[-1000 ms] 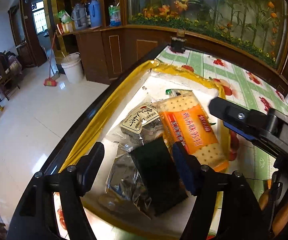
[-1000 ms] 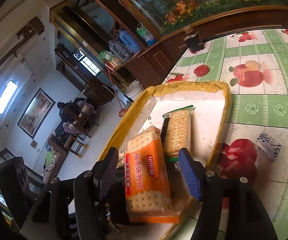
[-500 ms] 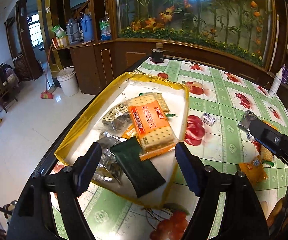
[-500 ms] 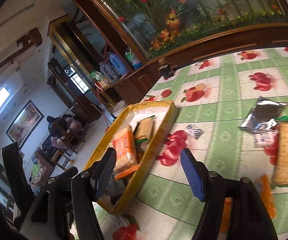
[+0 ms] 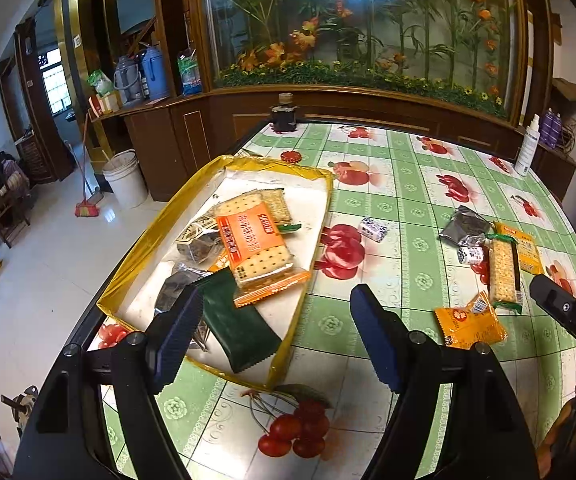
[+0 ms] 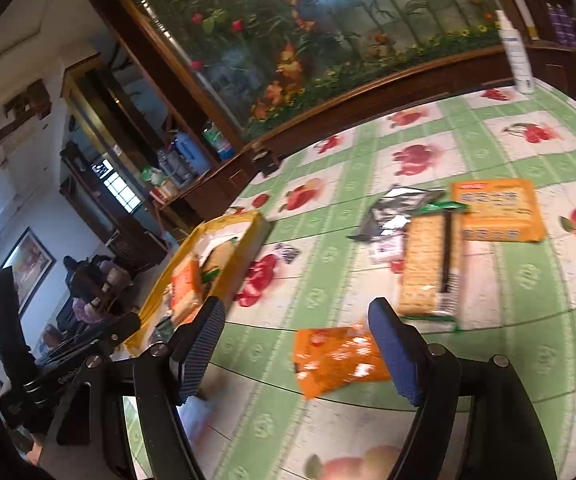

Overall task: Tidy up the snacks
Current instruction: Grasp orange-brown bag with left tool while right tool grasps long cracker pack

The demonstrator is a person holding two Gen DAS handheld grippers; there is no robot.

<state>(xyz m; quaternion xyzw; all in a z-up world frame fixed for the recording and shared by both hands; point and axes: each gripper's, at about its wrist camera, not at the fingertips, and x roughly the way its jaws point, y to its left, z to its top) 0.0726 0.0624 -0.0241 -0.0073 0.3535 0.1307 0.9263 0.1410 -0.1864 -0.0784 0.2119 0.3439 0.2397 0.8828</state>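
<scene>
Fruit-print tabletop (image 5: 408, 200), snacks piled in the yellow tray (image 5: 192, 196); left hand-held gripper (image 5: 272, 336) spread and empty, right hand-held gripper (image 6: 294, 344) widening, empty, over an orange packet (image 6: 336, 360).

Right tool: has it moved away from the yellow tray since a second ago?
Yes. The right tool has swung off the yellow tray, which now sits to its left, and faces the small orange packet on the tablecloth. Its jaws are opening, empty.

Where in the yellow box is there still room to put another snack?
The yellow box has bare white floor at its far end, behind the cracker packs, and a strip along its right wall. Its near left part is crowded: the dark green packet and silver wrappers overlap there.
</scene>
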